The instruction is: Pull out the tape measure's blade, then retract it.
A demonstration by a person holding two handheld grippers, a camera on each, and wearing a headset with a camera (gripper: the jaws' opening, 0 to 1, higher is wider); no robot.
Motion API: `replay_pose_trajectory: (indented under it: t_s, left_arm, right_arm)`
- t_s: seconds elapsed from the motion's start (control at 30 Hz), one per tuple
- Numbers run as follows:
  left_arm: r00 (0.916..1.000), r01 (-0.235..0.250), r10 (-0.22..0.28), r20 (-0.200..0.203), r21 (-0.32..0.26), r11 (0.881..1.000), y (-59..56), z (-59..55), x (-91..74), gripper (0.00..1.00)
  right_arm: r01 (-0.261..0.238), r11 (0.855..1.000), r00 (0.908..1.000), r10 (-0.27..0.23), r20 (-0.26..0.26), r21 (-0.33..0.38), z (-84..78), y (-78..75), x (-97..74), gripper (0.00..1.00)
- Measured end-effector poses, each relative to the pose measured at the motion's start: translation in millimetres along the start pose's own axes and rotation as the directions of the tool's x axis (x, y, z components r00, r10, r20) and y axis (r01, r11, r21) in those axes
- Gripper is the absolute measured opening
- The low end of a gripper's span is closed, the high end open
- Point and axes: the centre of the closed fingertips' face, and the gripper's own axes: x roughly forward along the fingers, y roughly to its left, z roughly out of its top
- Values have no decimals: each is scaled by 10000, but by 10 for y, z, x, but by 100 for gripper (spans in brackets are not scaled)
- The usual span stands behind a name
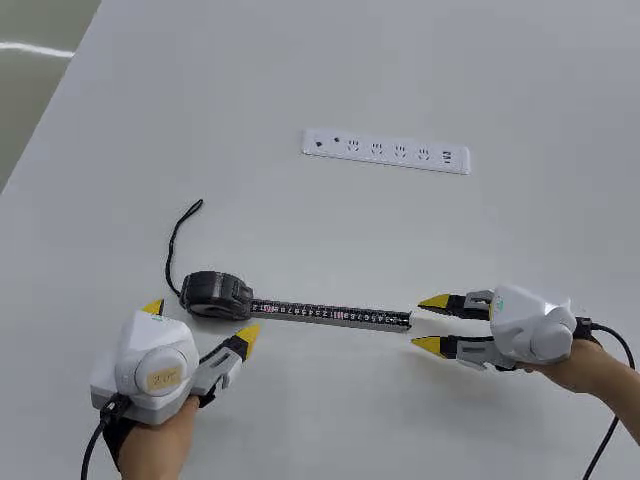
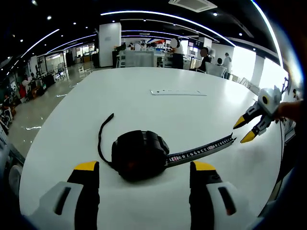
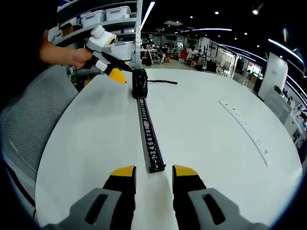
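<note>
Squat black tape-measure case (image 1: pixel 215 295): probably dense, grippy; clamp flanks with gaping left claw (image 1: pixel 200 320); thin dark printed blade (image 1: pixel 330 315): springy; pinch tip with right claw (image 1: pixel 430 322), also open.

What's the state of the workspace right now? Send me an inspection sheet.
Surface: white table.
Job's things: tape measure case lying on the table, blade drawn out flat toward the right gripper; black strap trailing behind the case.
Clutter: white power strip, beyond the blade and apart from it.
Grippers: left gripper open at the case; right gripper open, blade's end at its jaw tips, unclamped.
Cables: black cables trail from both grippers.
Surroundings: open hall, people at far desks, storage shelves.
</note>
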Motion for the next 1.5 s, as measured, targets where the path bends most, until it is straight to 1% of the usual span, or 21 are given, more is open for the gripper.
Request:
replay_pose_trajectory:
  t_s: [0.03, 0.23, 0.3, 0.4, 0.53, 0.7, 0.73, 0.8, 0.93, 1.17, 1.33, 1.5]
  left_arm:
    - [10000, -31, 31, 33, -25, 10000, 4, 8, 4, 74]
    - [10000, -59, 59, 40, -119, 9999, 1, 5, 46, 74]
    - [10000, -40, 40, 20, -152, 9999, -7, 1, 62, 73]
    - [10000, -35, 34, -6, -194, 9998, -8, -2, 84, 73]
    - [10000, -37, 37, -18, -303, 9995, -4, 2, 134, 73]
    - [10000, -52, 53, 11, -419, 9991, -1, 23, 183, 73]
    - [10000, -55, 55, -5, -454, 9990, -2, 20, 197, 73]
    - [10000, -97, 97, -6, -475, 9988, 4, 18, 212, 73]
    - [9999, -138, 136, -40, -571, 9983, 8, 6, 239, 74]
    - [9998, -192, 189, -55, -748, 9970, -4, -13, 290, 73]
    - [9994, -305, 317, 106, -971, 9948, -2, 29, 326, 73]
    - [9986, -495, 516, 125, -1281, 9905, 35, 57, 379, 73]
  right_arm:
    - [-123, 9999, 9999, 123, -46, -24, -6, 3, 17, 30]
    - [-465, 9989, 9988, 465, -143, -28, -43, -11, 101, 28]
    - [-463, 9988, 9987, 460, -198, -146, -62, -30, 133, 27]
    - [-573, 9982, 9982, 570, -179, -156, -38, -14, 173, 22]
    - [-684, 9975, 9974, 679, -250, -197, -63, -24, 237, 21]
    - [-794, 9967, 9964, 789, -300, -153, -93, -43, 272, 19]
    - [-889, 9960, 9956, 885, -320, -129, -102, -30, 280, 19]
    - [-957, 9954, 9951, 955, -242, -55, -86, -21, 282, 18]
    - [-994, 9950, 9948, 993, -207, -14, -81, -15, 283, 16]
    - [-867, 9960, 9962, 868, -32, 217, -99, -21, 254, 15]
    - [-857, 9963, 9963, 858, -31, 107, -99, -13, 257, 15]
    - [-843, 9964, 9964, 843, -50, 42, -102, -13, 260, 14]
